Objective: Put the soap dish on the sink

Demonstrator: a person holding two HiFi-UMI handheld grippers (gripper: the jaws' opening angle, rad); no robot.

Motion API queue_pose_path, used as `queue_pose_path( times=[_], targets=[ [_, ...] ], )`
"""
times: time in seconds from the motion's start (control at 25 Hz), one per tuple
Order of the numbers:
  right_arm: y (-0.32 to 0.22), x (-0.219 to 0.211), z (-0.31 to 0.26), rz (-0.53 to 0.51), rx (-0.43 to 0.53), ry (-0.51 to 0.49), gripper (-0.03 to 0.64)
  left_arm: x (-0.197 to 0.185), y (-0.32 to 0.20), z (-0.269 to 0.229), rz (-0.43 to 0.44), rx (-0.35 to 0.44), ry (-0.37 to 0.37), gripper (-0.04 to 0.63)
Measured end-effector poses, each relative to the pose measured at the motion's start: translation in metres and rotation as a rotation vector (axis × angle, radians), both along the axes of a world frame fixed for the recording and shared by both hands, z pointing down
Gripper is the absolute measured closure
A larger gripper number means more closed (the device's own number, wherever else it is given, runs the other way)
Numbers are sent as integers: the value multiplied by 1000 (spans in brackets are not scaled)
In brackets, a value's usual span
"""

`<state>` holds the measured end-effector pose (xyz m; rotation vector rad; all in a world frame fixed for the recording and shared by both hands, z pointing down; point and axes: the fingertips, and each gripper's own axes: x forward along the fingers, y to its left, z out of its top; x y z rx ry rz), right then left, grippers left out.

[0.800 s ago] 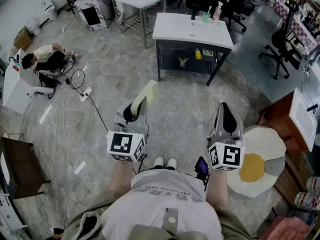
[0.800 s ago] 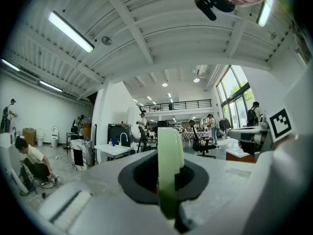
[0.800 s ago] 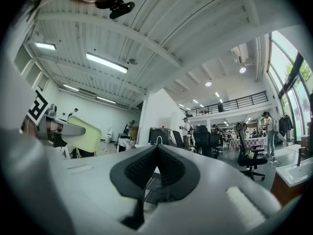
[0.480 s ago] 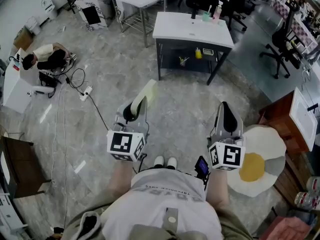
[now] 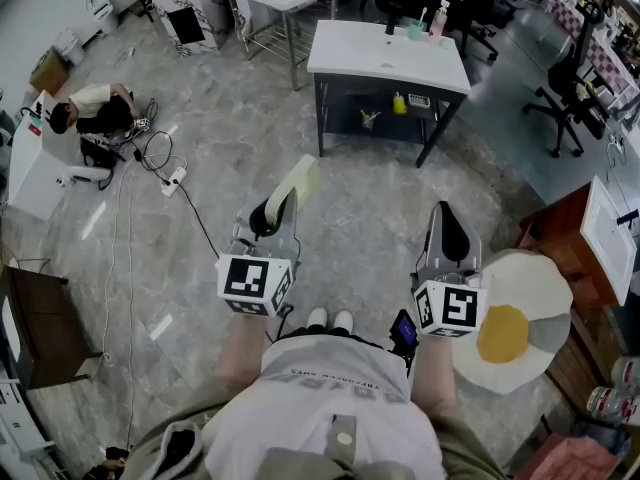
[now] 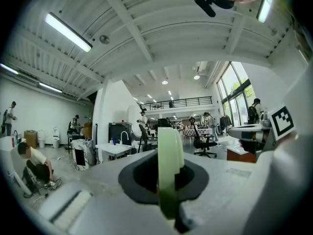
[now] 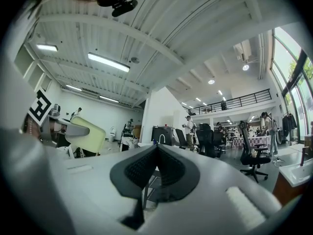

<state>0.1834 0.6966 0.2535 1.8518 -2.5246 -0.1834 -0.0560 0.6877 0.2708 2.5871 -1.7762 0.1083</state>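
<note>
In the head view the person stands on open floor with both grippers held level out in front. The left gripper is clamped on the pale green soap dish, which sticks out ahead of its jaws. The sink, a white-topped stand with a tap, is well apart from it further ahead, so the dish appears to be on its way there rather than being set down. The right gripper is closed and carries nothing; it seems to be kept alongside, out of the way.

In the left gripper view the soap dish stands edge-on between the pads, pinched across its thin side. That probably makes a firm hold for carrying, though the dish would likely need turning flat before it is set down.

In the right gripper view the dark pads meet with nothing between them, and the soap dish shows off to the left in the other gripper.
</note>
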Motion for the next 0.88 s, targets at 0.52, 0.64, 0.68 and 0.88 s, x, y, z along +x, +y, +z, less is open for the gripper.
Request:
queue_pose_path(
  times=[0.52, 0.64, 0.68, 0.88],
  targets=[
    [-14, 23, 5, -138, -3, -135, 341, 23, -9, 4, -43, 4, -15, 584],
    [-19, 24, 13, -149, -23, -129, 341, 22, -11, 11, -53, -20, -20, 584],
    [-21, 22, 15, -153, -31, -130, 341, 21, -12, 13, -57, -27, -21, 584],
    [-40, 12, 25, -162, -56, -141, 341, 11, -30, 22, -64, -49, -31, 584]
  ],
)
